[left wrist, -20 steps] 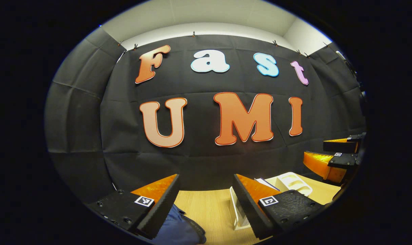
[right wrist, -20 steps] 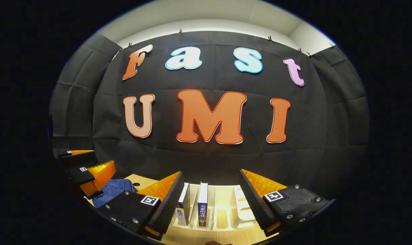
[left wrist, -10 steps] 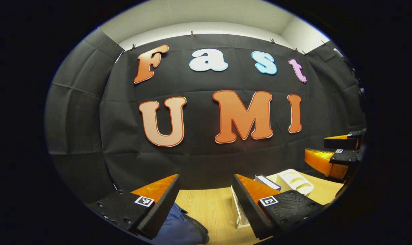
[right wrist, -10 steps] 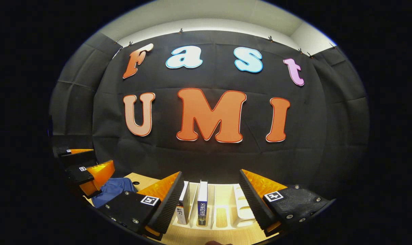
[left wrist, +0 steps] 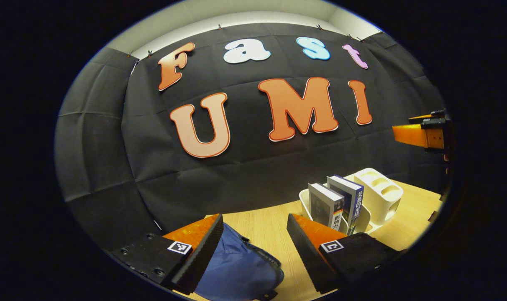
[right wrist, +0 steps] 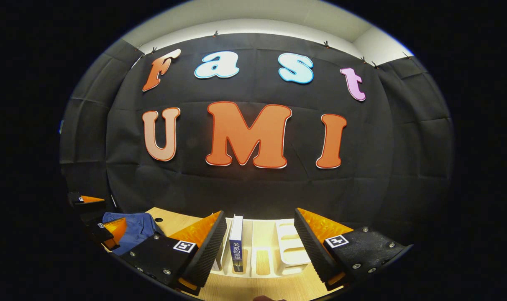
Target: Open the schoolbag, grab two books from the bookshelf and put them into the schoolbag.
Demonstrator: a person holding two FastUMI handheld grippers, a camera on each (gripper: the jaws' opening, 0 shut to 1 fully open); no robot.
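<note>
In the left gripper view the left gripper (left wrist: 255,246) hangs over the table (left wrist: 266,228) with its jaws wide apart and empty — the blue bag (left wrist: 236,269) lies just under its left finger. Two books (left wrist: 339,202) stand upright in the white shelf (left wrist: 381,190) to its right. The right gripper (right wrist: 259,246), level and equally wide open and holding nothing, faces the shelf (right wrist: 289,251) — one book (right wrist: 236,244) stands between its fingers, untouched.

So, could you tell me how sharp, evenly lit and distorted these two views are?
Left gripper view: sharp, fisheye tilts the books and curves the table edge. Right gripper view: also sharp, the bookshelf brightly lit between the open fingers, the schoolbag dimmer at the edge.
</note>
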